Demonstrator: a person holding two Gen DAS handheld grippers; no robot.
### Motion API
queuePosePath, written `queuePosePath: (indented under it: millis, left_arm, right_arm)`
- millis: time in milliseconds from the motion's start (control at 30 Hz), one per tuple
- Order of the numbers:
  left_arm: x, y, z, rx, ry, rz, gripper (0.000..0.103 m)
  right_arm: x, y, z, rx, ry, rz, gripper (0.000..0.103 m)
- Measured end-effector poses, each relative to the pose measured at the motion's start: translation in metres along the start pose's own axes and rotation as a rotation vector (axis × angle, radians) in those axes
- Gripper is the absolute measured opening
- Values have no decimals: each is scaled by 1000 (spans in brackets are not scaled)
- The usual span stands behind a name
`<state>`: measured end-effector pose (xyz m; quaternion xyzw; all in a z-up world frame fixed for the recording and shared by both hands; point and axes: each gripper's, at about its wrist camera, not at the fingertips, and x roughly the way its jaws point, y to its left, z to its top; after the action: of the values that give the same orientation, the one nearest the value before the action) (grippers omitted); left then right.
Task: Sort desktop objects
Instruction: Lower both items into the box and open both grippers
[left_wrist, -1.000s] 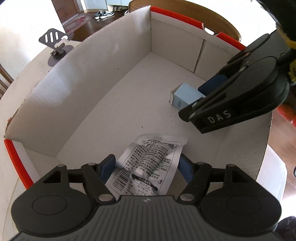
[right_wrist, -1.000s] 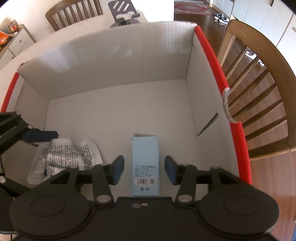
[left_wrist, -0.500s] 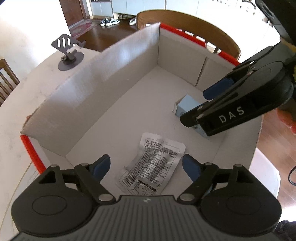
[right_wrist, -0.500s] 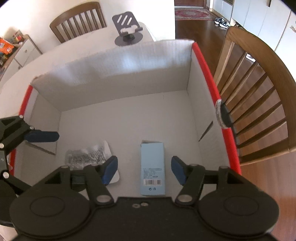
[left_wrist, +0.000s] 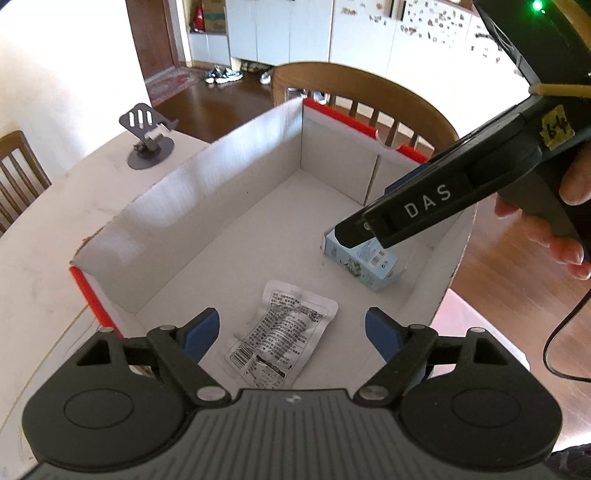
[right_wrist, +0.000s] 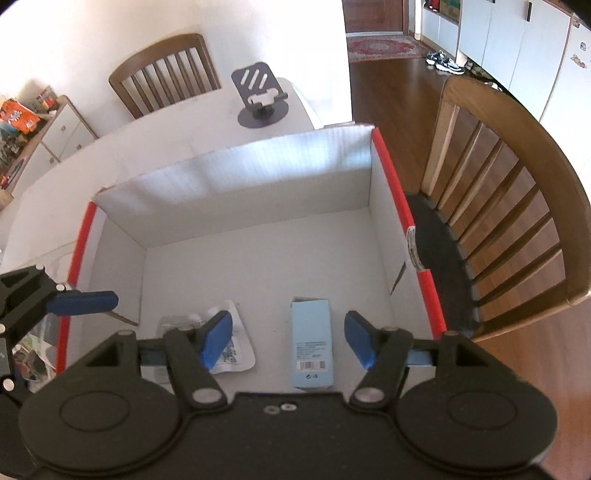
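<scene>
I see the pouch (left_wrist: 282, 341) lying flat on the floor of the box (left_wrist: 207, 206), printed side up, near the box's near wall. A little apart from it lies the carton (right_wrist: 312, 347), light blue, flat on its long face with the barcode toward my right camera. Neither item touches the other, and neither is held.

My left gripper (left_wrist: 291, 332) hangs above the pouch with its jaws spread wide and nothing between them. My right gripper (right_wrist: 288, 339) hangs above the carton, its jaws likewise wide apart and empty; the carton shows in the gap between the blue pads (right_wrist: 216, 339) but clear of them. In the left view the right gripper's black body crosses in front of the carton and hides part of it.

The box is white inside with red edging on two rims and stands on the white worktop (right_wrist: 147, 144). Beyond the box a dark phone stand (right_wrist: 262, 98) sits on the worktop. Wooden chairs (right_wrist: 517, 206) stand around it.
</scene>
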<state>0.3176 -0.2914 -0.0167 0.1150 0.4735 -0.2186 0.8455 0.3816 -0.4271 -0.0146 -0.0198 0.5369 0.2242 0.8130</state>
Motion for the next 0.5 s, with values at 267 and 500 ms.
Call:
queuePosePath:
  millis: [267, 500]
  left_arm:
    - [-32, -4, -9, -40, -75, 18, 86]
    - [-45, -8, -19, -52, -95, 20, 86]
  right_arm:
    - [-30, 9, -10, 9, -51, 54, 71]
    - [-47, 22, -17, -16, -96, 58, 85]
